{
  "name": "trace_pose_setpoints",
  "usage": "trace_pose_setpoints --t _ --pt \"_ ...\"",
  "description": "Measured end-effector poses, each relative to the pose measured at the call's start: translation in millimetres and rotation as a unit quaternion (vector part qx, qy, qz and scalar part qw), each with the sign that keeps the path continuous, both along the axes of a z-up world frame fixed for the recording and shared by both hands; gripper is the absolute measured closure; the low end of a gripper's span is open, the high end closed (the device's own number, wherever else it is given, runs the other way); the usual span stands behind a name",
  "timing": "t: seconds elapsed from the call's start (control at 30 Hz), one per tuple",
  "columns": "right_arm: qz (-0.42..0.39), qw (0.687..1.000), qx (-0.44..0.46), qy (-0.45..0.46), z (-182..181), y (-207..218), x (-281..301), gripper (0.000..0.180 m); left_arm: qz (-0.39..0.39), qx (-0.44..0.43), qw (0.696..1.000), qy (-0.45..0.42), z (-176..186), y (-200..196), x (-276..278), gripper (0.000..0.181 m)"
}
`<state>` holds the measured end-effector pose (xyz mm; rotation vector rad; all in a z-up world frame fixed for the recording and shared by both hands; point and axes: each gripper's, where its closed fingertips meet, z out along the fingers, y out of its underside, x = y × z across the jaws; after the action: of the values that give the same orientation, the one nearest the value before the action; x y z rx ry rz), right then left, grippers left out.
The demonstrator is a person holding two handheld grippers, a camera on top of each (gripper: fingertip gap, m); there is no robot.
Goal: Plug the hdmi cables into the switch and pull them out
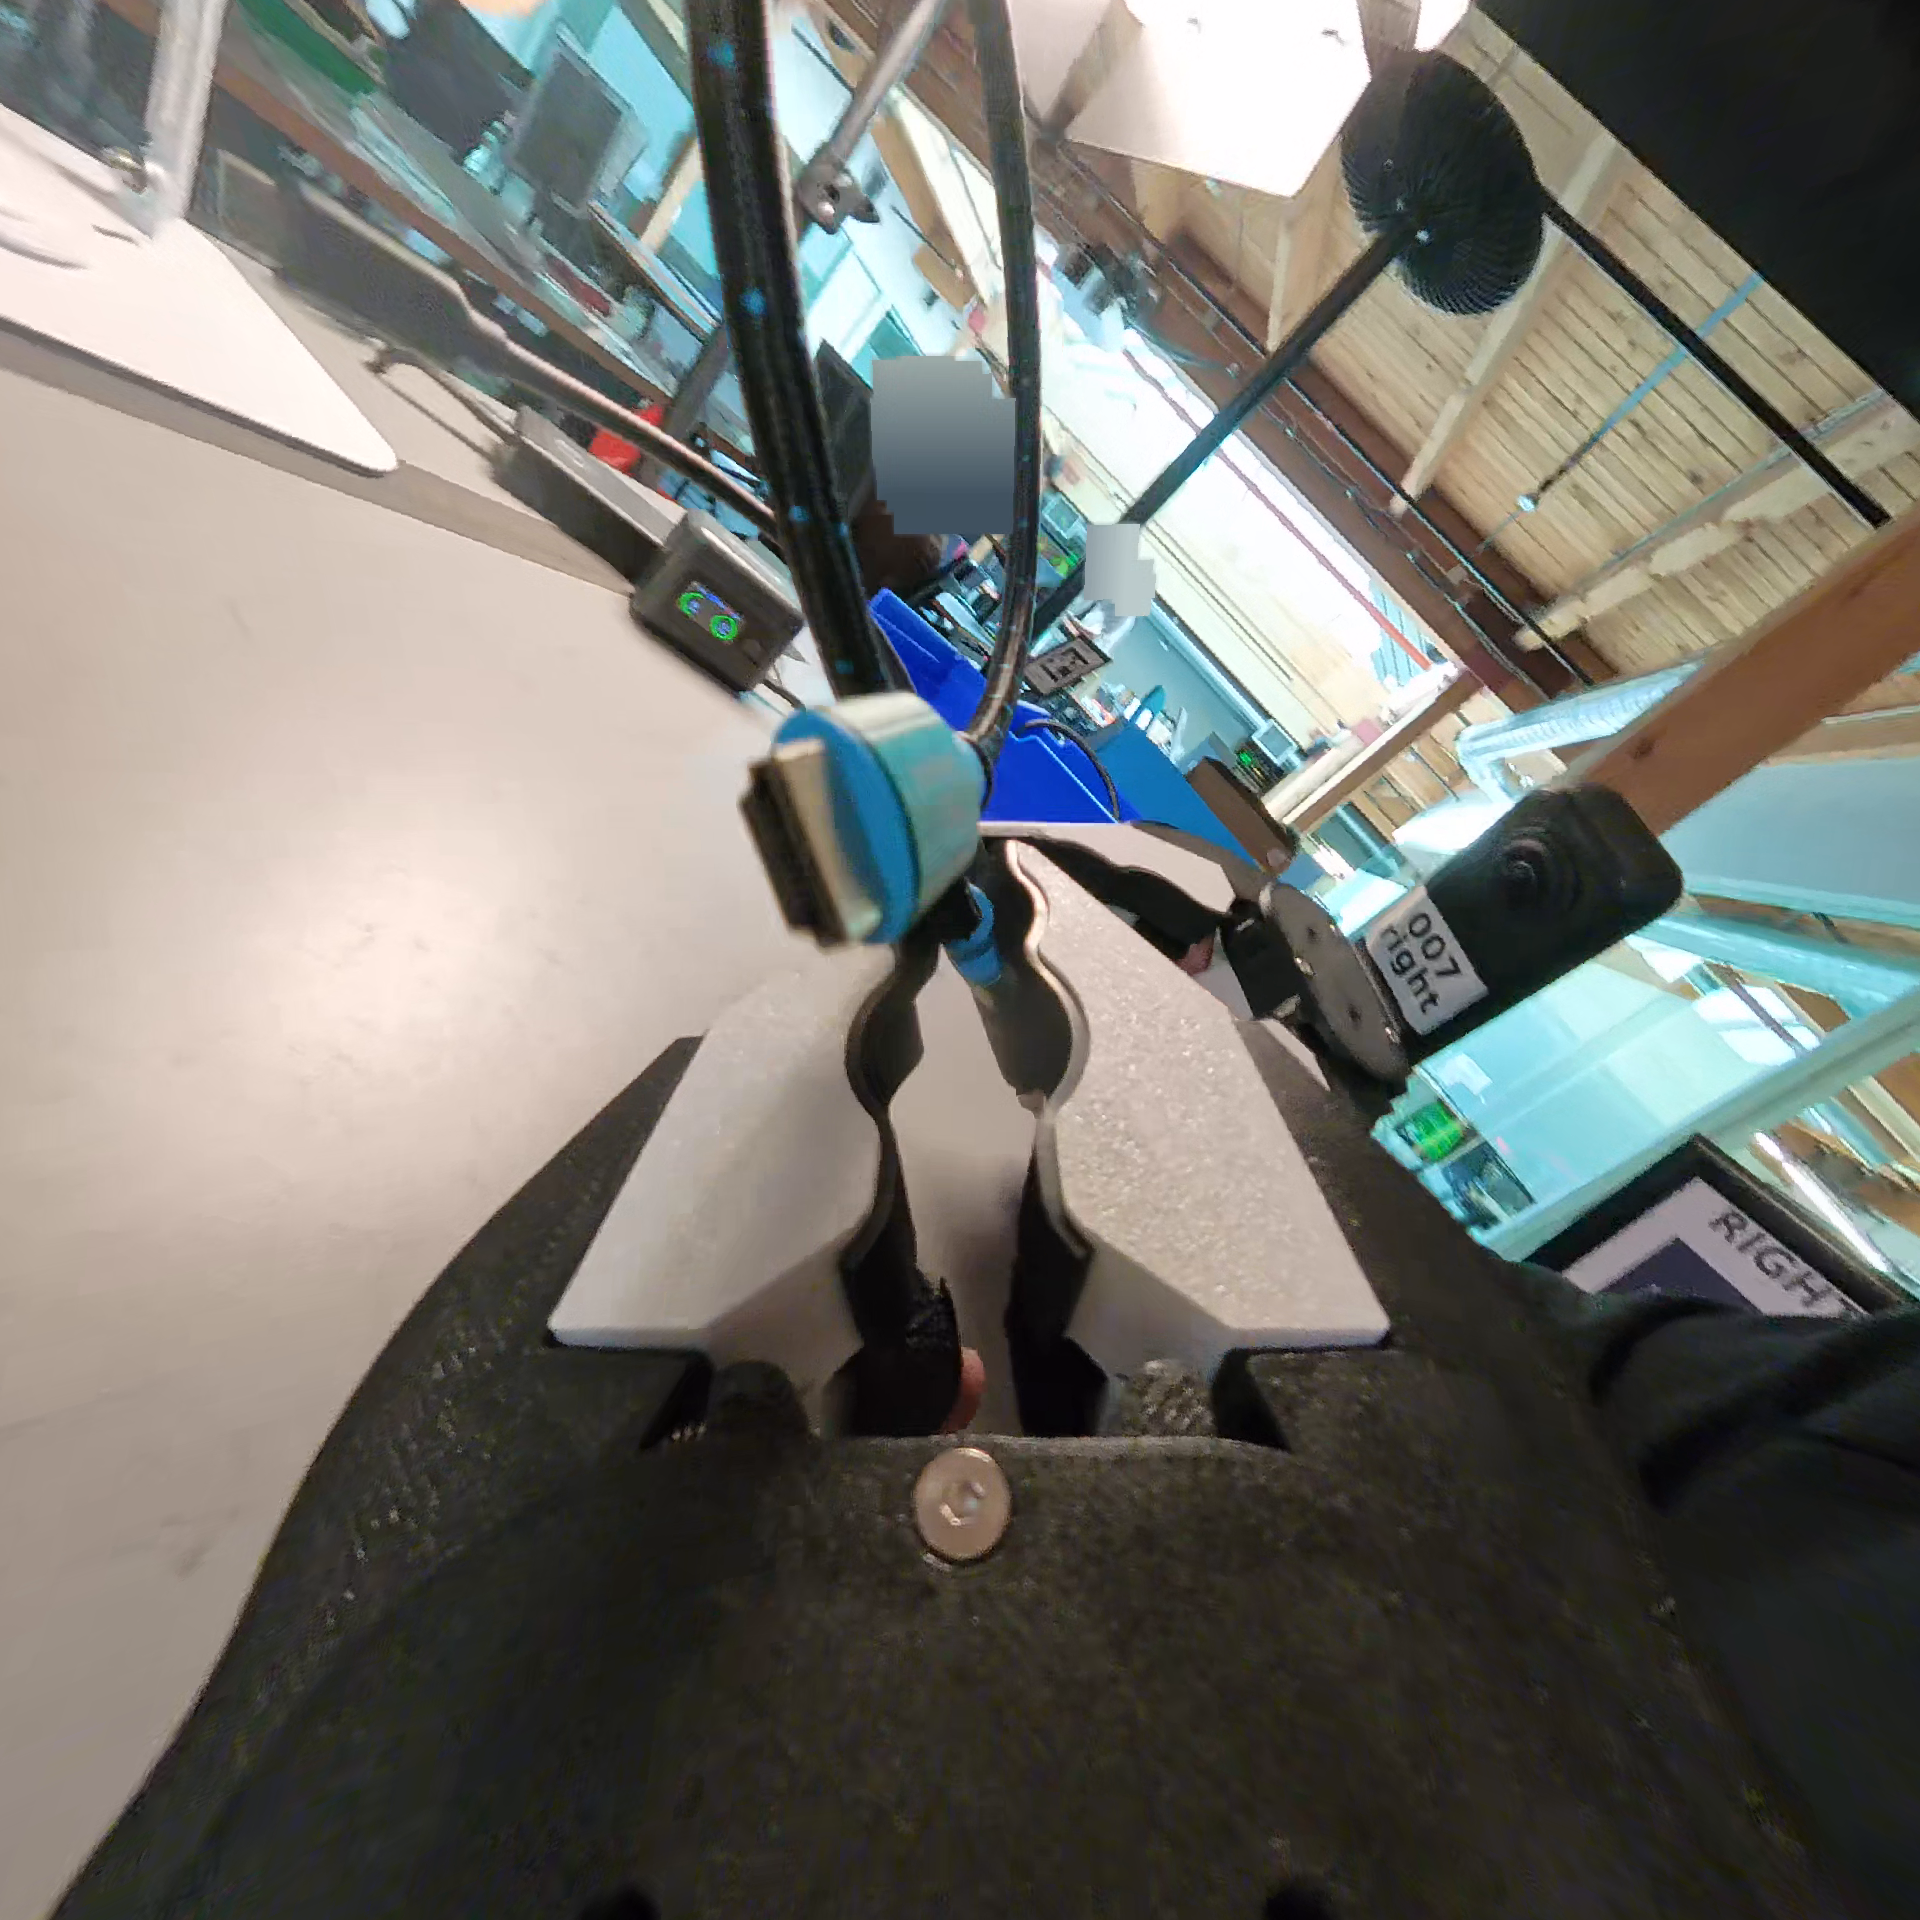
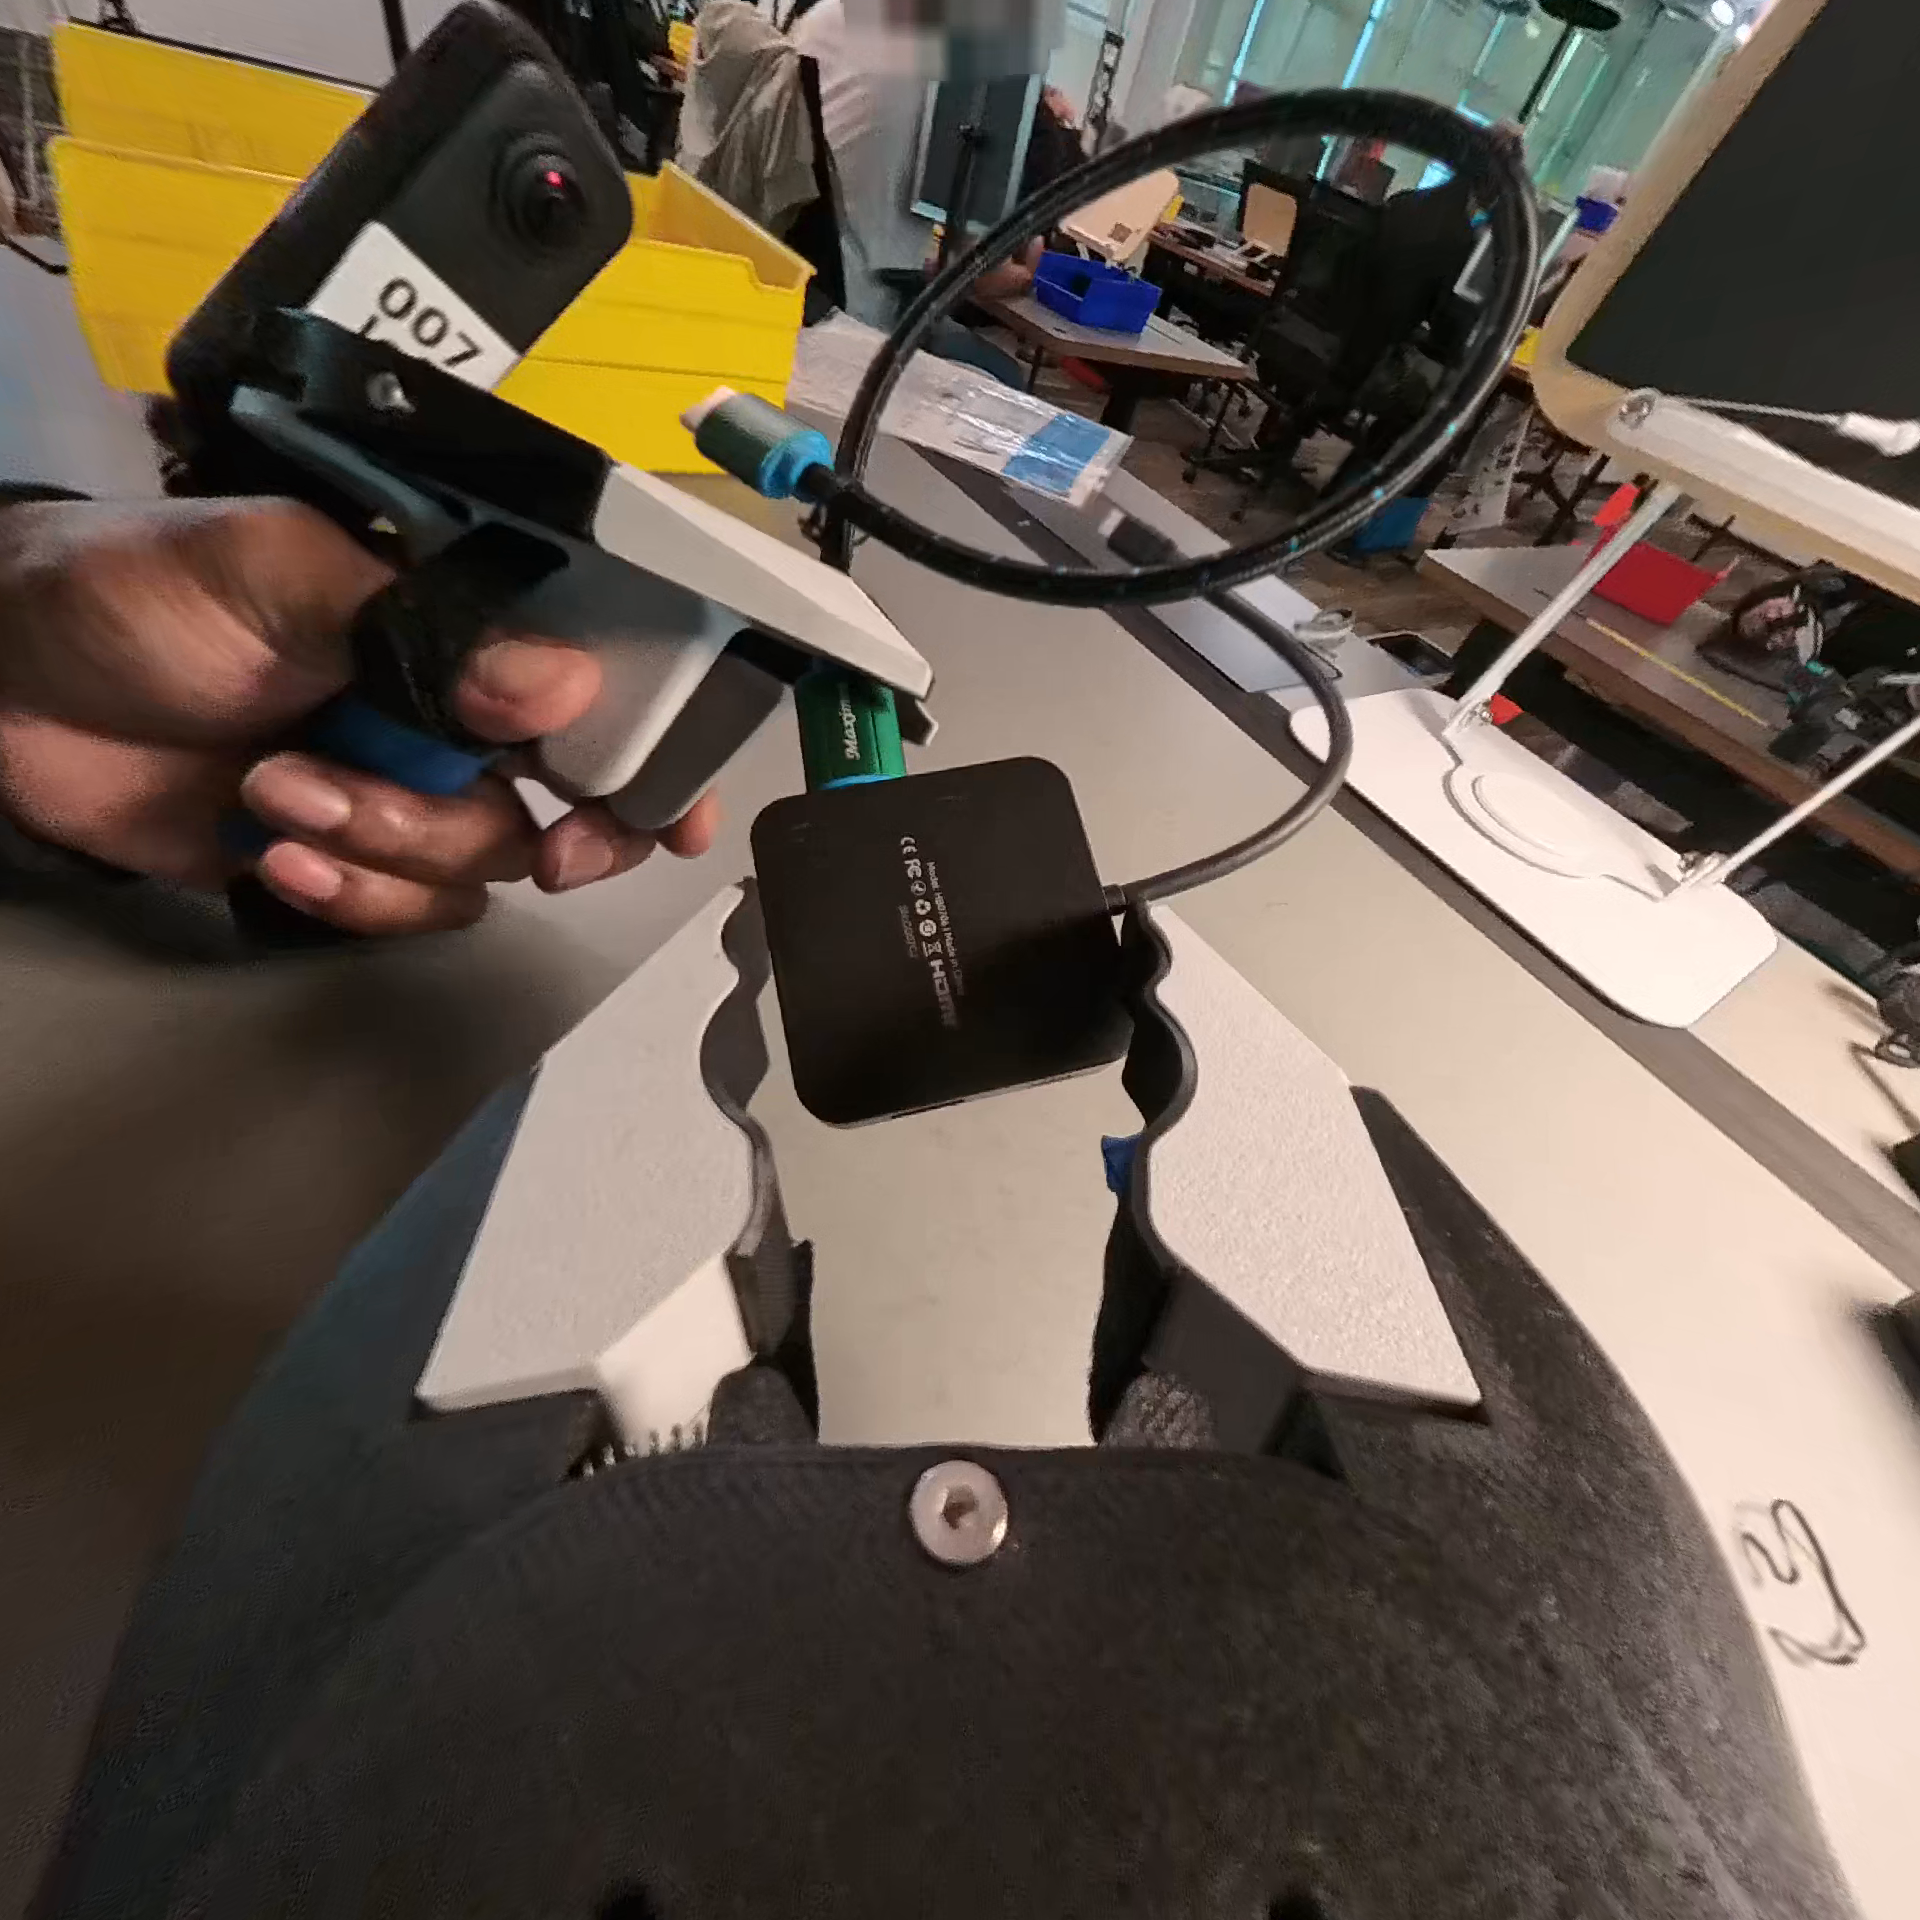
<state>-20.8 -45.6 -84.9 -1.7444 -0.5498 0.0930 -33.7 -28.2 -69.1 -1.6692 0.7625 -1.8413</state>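
Observation:
In the right wrist view my right gripper (image 2: pixel 940 935) is shut on the black HDMI switch (image 2: pixel 935 935), holding its two sides above the grey table. The switch's own thin cable (image 2: pixel 1309 790) leaves its right side. My left gripper (image 2: pixel 862 707), held by a hand, is shut on a green HDMI plug (image 2: pixel 847 727) whose front end meets the switch's far edge and looks seated. The braided cable (image 2: pixel 1351 125) loops up to its free blue-collared plug (image 2: pixel 758 436). In the left wrist view my left gripper (image 1: pixel 982 935) pinches the plug, and the free plug (image 1: pixel 842 821) hangs just in front.
Yellow bins (image 2: pixel 644 312) stand behind the left gripper. A monitor (image 2: pixel 1766 208) with a white stand base (image 2: pixel 1538 862) is at the right. A plastic bag (image 2: pixel 997 426) lies farther back. A small grey box with green lights (image 1: pixel 717 613) sits on the table (image 1: pixel 312 831). Both grippers' tips are close together, under 4 cm apart.

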Motion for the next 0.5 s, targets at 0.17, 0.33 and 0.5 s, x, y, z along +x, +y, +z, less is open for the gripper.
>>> trace_pose_setpoints --t 0.17,0.33,0.5 --pt "-0.018 0.999 -0.012 0.023 -2 4 -3 0.111 0.043 0.012 0.999 0.000 -2 8 -1 0.166" --pt "-0.025 0.999 -0.002 0.025 5 4 1 0.110 0.026 -0.008 0.999 -0.026 6 7 1 0.167" --pt "-0.047 0.998 0.010 0.030 14 3 3 0.110 0.020 0.012 0.999 -0.038 9 -4 3 0.165"
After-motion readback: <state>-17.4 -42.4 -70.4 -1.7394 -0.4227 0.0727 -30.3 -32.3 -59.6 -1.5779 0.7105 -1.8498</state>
